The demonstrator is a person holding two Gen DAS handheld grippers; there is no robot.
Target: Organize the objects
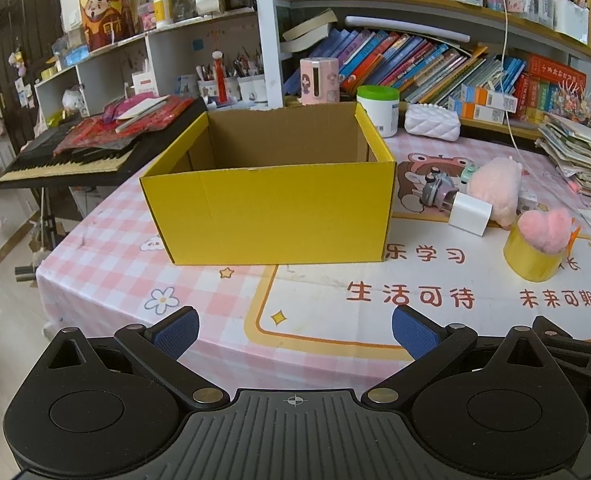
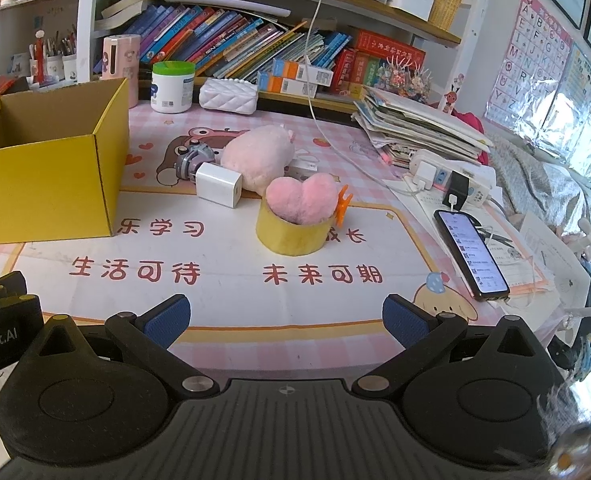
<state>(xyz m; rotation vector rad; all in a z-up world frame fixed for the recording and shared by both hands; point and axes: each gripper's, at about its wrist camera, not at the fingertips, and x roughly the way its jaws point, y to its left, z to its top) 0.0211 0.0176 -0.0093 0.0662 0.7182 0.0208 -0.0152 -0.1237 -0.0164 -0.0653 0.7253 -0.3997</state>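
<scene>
On the desk [image 2: 231, 312], sorting not yet begun.
Box [image 1: 271, 216] stands open-topped, apparently empty, ready for the clutter right of it: plush [image 2: 255, 156], tape roll [image 2: 291, 236] cradling a pink heart [image 2: 299, 200], charger [image 2: 218, 189]. Left gripper [image 1: 294, 336] and right gripper [image 2: 286, 322] hover, jaws spread, holding nothing.

Open yellow box [image 1: 269, 216], toys [image 2: 255, 156] beside

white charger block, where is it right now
The white charger block lies on the table to the right of the yellow box, against the pink plush toy and just behind the yellow tape roll.
</scene>
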